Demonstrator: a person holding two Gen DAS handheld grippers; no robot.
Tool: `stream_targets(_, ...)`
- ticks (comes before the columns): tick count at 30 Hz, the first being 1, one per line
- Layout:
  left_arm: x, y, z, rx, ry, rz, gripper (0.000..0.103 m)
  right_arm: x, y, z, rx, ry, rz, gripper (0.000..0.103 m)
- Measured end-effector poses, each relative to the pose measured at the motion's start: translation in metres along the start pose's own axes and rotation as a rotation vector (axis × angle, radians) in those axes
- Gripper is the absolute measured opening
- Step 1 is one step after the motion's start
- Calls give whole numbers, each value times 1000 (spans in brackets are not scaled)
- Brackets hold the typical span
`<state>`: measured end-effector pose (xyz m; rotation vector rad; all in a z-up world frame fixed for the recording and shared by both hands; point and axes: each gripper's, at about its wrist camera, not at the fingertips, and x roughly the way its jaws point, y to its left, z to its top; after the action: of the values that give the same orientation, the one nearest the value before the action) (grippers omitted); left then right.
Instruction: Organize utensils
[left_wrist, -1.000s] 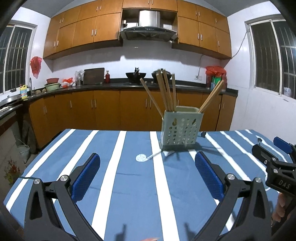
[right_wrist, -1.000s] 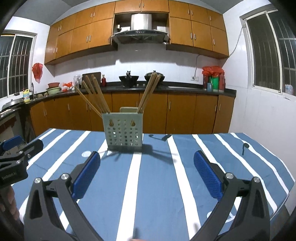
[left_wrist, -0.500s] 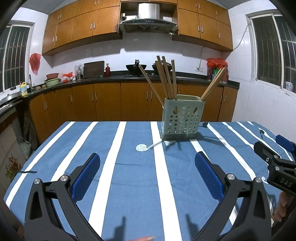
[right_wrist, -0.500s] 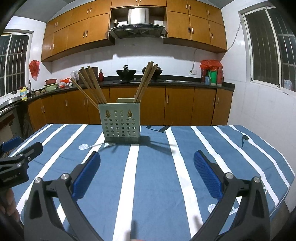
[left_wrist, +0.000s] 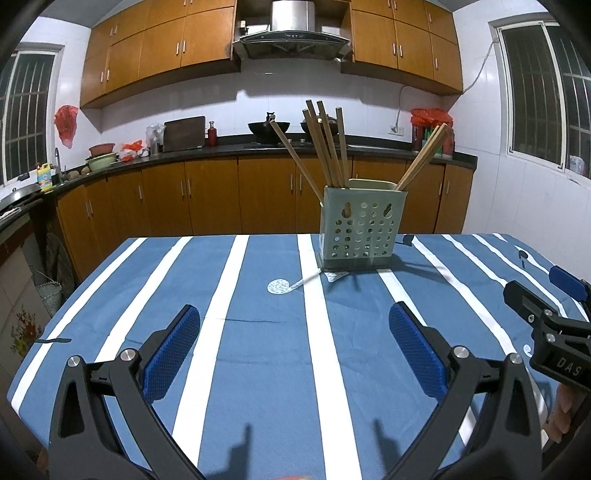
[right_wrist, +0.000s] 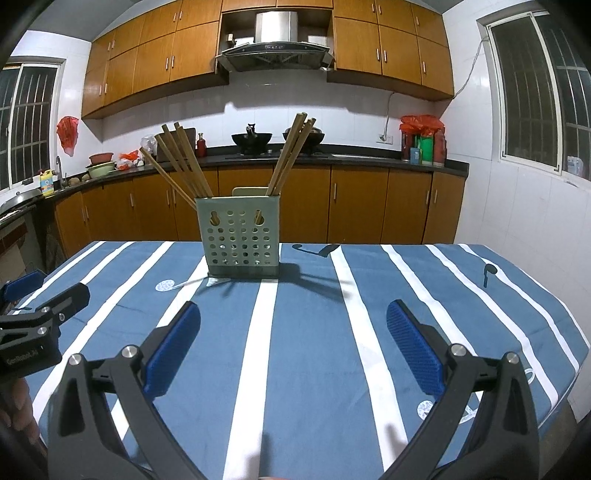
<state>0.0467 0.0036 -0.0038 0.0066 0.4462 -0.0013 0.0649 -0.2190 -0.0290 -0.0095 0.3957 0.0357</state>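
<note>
Both tongs gape empty | green perforated caddy upright | chopsticks splayed inside

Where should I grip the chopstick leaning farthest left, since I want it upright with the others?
Probably its bare upper shaft, coming from the left: that chopstick slants away from the bunch in the perforated holder, so a hand-held gripper has room there.

Lighting: bright, overhead; dark night windows. Soft shadows on blue white-striped tablecloth. Sharp focus; strong fisheye bending, black vignetted corners.
</note>
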Motion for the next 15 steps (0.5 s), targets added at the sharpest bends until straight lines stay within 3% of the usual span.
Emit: stream_targets(15, 0, -7, -2, 18, 1, -2, 101, 3, -1, -2, 9, 10, -3, 99)
